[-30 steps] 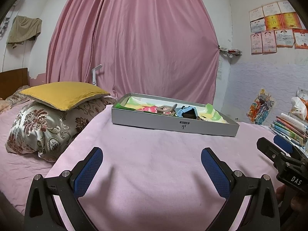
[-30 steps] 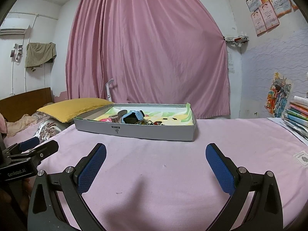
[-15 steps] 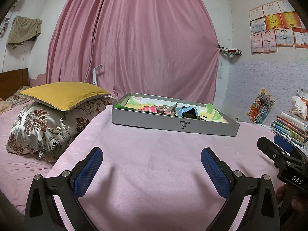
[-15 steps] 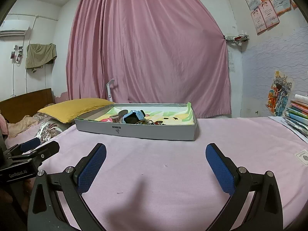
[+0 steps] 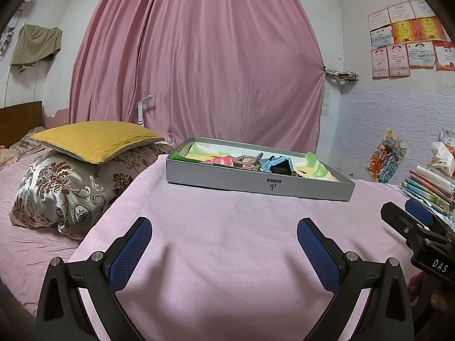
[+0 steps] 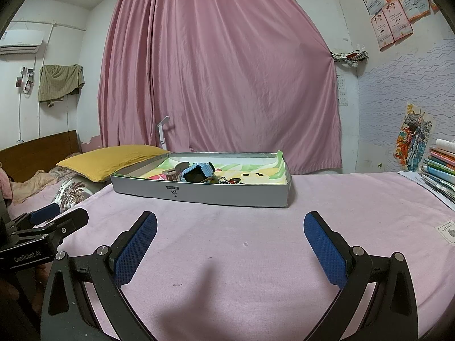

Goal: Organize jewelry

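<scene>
jewelry (image 6: 227, 181) and blue watch (image 6: 199, 172) inside grey tray (image 6: 227, 196) on pink sheet (image 6: 256, 255)

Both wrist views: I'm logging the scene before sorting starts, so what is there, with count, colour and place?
shallow grey cardboard tray: one, grey, on the pink sheet, ahead of both grippers
light blue watch: one, blue, in the tray among small items too jumbled to count
mustard yellow pillow: one, yellow, on the floral pillow
floral satin pillow: one, cream and maroon, left of the tray
pink curtain: one, behind
book stack: several, mixed colours, far right
left gripper: open, empty
right gripper: open, empty
</scene>
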`<state>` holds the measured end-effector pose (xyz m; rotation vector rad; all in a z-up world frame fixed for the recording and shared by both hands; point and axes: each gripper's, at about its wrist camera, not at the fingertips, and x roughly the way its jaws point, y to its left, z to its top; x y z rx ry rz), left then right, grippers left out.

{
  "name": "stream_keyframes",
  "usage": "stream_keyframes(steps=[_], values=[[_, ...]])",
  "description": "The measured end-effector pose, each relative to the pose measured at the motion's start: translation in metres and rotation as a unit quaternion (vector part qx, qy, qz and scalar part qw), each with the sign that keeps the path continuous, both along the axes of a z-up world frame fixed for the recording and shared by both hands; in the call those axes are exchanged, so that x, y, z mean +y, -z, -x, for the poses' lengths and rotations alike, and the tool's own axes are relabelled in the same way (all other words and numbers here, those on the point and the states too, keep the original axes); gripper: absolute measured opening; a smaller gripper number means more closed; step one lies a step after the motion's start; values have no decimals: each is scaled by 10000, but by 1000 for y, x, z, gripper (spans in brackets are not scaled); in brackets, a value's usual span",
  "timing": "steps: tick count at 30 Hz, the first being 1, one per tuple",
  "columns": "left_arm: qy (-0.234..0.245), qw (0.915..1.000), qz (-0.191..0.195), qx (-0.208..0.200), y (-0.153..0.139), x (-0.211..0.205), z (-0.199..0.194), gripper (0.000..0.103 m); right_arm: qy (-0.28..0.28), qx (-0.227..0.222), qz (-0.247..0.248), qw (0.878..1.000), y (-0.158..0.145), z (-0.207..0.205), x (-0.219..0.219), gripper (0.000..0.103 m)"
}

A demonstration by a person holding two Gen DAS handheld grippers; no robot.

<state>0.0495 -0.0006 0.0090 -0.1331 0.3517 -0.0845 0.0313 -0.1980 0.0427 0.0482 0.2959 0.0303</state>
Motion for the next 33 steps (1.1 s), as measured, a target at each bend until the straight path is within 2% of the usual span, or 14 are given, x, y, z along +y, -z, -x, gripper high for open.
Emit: stream_keyframes(steps=[33], values=[[-37, 10000, -42, 2, 0, 4, 1, 102, 2, 1, -8, 10000, 0, 0, 0, 101]])
